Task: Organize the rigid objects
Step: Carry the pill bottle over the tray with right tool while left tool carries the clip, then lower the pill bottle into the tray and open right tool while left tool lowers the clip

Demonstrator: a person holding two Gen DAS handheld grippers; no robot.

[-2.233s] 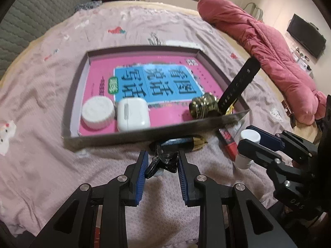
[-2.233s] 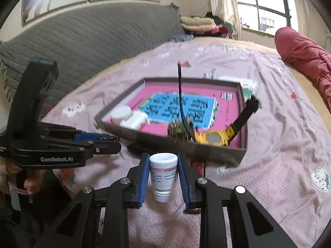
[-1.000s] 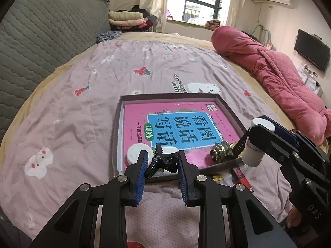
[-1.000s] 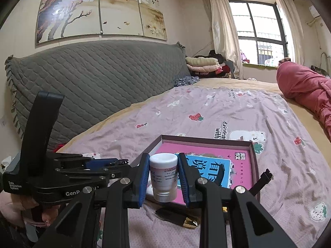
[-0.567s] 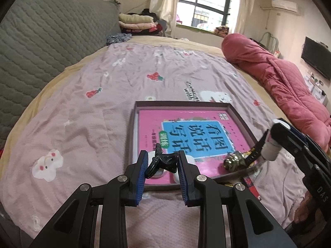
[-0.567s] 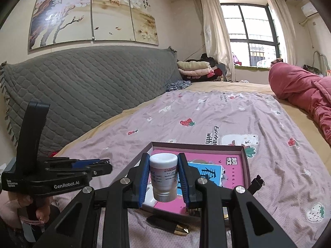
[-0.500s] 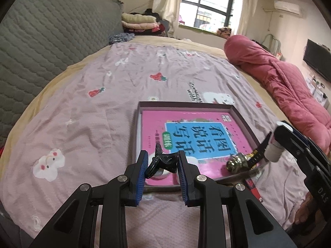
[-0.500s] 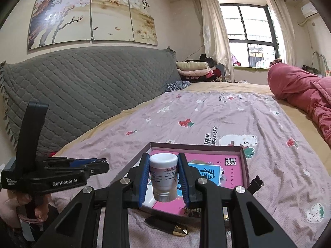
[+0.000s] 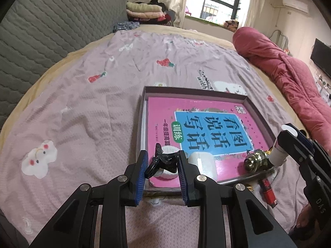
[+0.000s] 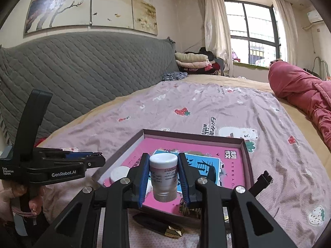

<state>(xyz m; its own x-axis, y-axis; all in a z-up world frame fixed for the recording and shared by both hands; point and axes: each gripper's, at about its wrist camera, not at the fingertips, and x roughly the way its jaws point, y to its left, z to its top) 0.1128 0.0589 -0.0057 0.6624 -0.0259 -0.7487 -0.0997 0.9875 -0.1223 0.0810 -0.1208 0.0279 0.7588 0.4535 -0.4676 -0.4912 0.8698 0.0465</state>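
Hair clip (image 9: 163,162): one, black, clamped in the left claw (image 9: 162,172).
Bottle (image 10: 163,177): one, white, upright, gripped by the right claw (image 10: 163,180).
Box (image 9: 196,91): one, just ahead of both claws, on the bed (image 9: 82,107).
Inside box: one pink book (image 9: 206,128), one white case (image 9: 203,164), one round lid (image 10: 119,173), one brass piece (image 9: 255,161).
Change: both claws now nearer the box's front edge; grips unchanged.

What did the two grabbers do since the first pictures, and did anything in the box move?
Both grippers rose off the bed and now sink toward the box. The left gripper carried the black clip up; the right gripper carried the white bottle. Nothing was let go. The white earbud case and brass knob stayed put.
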